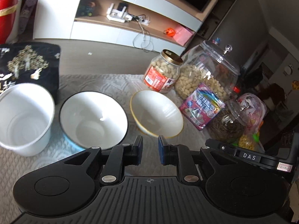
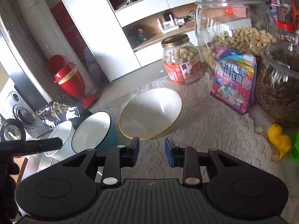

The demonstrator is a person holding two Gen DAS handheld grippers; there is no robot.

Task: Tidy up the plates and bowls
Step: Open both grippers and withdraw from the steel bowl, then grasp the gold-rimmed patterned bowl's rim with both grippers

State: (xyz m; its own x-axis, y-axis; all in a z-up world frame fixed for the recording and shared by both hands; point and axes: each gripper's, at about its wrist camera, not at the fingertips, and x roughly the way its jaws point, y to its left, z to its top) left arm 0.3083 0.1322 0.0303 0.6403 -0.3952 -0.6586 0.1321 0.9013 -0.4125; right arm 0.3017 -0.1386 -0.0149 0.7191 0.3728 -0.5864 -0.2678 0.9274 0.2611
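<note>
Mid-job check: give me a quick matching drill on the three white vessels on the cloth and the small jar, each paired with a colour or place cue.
Column one:
1. gold-rimmed bowl
2. dark-rimmed bowl
3. white cup
4. small nut jar

Column two:
A. blue outside
B. gold lid, red label
C. farthest left of the row, beside the black bag
D. nearest the pink candy packet

Pairs: 1-D, 2-A, 3-C, 4-B
</note>
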